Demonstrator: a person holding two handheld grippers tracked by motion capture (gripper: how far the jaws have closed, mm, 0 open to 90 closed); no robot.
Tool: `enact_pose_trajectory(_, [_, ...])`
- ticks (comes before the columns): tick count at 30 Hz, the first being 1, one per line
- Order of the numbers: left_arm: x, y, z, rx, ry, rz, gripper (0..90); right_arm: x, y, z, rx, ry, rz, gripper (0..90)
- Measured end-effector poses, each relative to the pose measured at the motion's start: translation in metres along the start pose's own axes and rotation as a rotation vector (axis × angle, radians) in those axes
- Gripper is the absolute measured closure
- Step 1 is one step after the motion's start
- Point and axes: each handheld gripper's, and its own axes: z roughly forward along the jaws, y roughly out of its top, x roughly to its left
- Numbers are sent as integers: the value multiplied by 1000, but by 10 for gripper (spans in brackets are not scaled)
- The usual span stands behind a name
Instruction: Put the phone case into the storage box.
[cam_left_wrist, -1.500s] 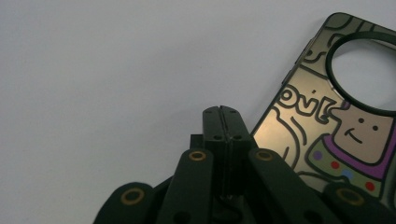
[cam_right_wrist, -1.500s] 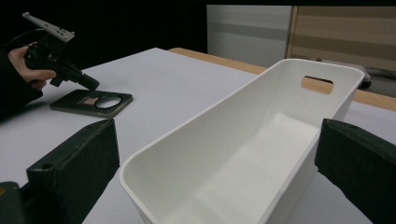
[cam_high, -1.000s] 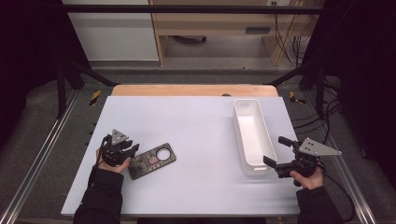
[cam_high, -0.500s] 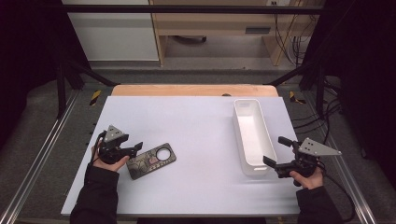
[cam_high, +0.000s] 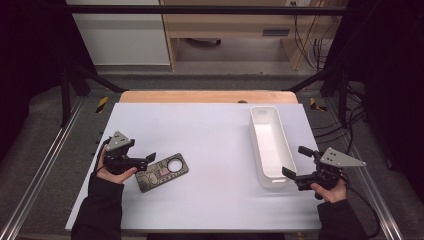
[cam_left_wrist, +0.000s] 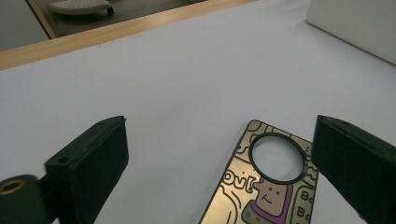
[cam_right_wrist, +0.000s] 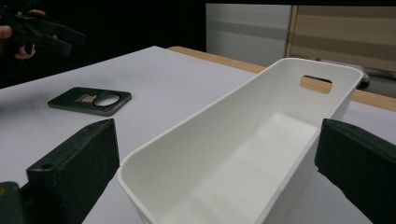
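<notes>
- Black left gripper (cam_high: 142, 160) sits at the left of the white counter (cam_high: 210, 130), jaws spread wide. They have just been opening. Nothing is clamped between them.
- Gold-and-dark phone case (cam_high: 162, 172) lies flat on the counter just right of that gripper. In the left gripper view the case (cam_left_wrist: 271, 186) lies below and ahead of the jaws, nearer the right one, and neither pad touches it.
- Step in hand, my read: the case has been let go on the counter, or the grasp is being reset. Can't tell which from these frames.
- Next move, if the case is bound for the bin: come back down, straddle one edge of the case, close, lift, carry it right. It's thin and flat, so the pinch has to catch an edge or it will slide.
- White bin (cam_high: 270, 145) stands at the right of the counter, empty, long axis running away from the person, well apart from the case.
- Right gripper (cam_high: 296, 162) sits at the bin's near end, jaws wide, holding nothing. In the right gripper view the bin's near corner (cam_right_wrist: 140, 179) lies between the jaws. I can't tell if a pad touches it.
- Hard to make out: case's near end is cut off in the left gripper view, its printed lettering only partly readable.
</notes>
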Motion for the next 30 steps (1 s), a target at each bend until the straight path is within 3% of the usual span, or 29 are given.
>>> enact_pose_trajectory(14, [-9,12,-2,15,-71,73,0,0,1,-1,-1,-3,-1,4])
enact_pose_trajectory(20, [-10,16,0,29,-83,96,0,0,1,-1,-1,-3,0,4])
enact_pose_trajectory(30, [-14,17,9,91,-108,145,0,0,1,-1,-2,-2,0,4])
